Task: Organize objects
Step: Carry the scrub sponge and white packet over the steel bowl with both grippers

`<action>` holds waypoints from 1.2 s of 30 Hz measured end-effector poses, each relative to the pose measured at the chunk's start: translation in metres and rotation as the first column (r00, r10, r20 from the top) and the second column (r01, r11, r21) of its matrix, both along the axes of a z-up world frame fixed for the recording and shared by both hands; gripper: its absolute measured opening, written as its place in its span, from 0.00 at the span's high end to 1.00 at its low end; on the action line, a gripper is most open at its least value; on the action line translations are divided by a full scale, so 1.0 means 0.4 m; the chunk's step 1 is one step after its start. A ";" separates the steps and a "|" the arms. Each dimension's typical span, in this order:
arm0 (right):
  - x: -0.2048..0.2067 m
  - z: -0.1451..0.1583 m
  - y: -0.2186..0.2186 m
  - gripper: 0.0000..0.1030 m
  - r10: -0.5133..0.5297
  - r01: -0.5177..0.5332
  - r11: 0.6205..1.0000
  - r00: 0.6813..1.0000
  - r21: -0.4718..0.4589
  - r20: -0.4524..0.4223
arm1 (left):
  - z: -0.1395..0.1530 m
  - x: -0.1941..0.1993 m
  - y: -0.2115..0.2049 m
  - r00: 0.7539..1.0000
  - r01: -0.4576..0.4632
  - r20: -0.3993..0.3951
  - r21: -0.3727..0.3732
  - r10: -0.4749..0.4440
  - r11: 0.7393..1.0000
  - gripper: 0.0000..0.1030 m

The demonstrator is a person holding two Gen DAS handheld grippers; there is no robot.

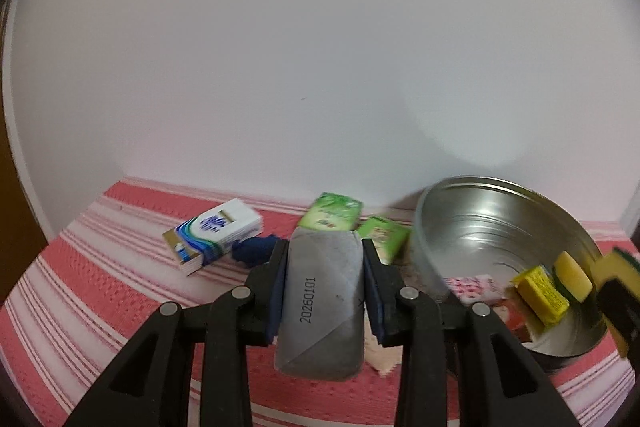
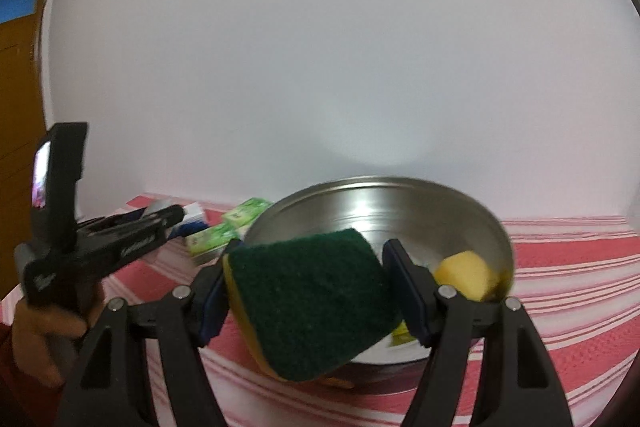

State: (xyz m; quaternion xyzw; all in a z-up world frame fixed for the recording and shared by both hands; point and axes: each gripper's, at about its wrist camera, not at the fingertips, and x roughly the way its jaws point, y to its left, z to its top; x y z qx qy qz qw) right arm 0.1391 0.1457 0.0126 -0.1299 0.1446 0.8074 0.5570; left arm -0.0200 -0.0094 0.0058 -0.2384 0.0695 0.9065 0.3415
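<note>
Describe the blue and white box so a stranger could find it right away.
Start at the metal bowl on the striped cloth, then look left past two green packets. The blue and white box lies flat by the wall, the only carton with blue waves.

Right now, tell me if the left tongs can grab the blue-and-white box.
Probably not yet. The left tongs are shut on a silver carton, so they have no free grip. The blue-and-white box lies in the open on the striped cloth, ahead and left, with nothing on it.
</note>
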 end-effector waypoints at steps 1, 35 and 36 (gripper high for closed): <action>0.006 0.002 0.001 0.31 -0.008 0.008 1.000 1.000 0.008 0.002 | 0.006 0.022 0.006 1.000 0.011 -0.005 -0.003 -0.011 1.000 0.65; 0.191 0.013 0.090 0.30 -0.305 0.303 0.951 0.952 0.067 0.020 | 0.031 0.214 0.242 0.989 0.134 -0.051 -0.037 -0.136 0.990 0.65; 0.189 0.010 0.098 0.30 -0.305 0.303 0.951 0.952 0.061 0.025 | 0.029 0.215 0.248 0.989 0.135 -0.049 -0.040 -0.137 0.990 0.65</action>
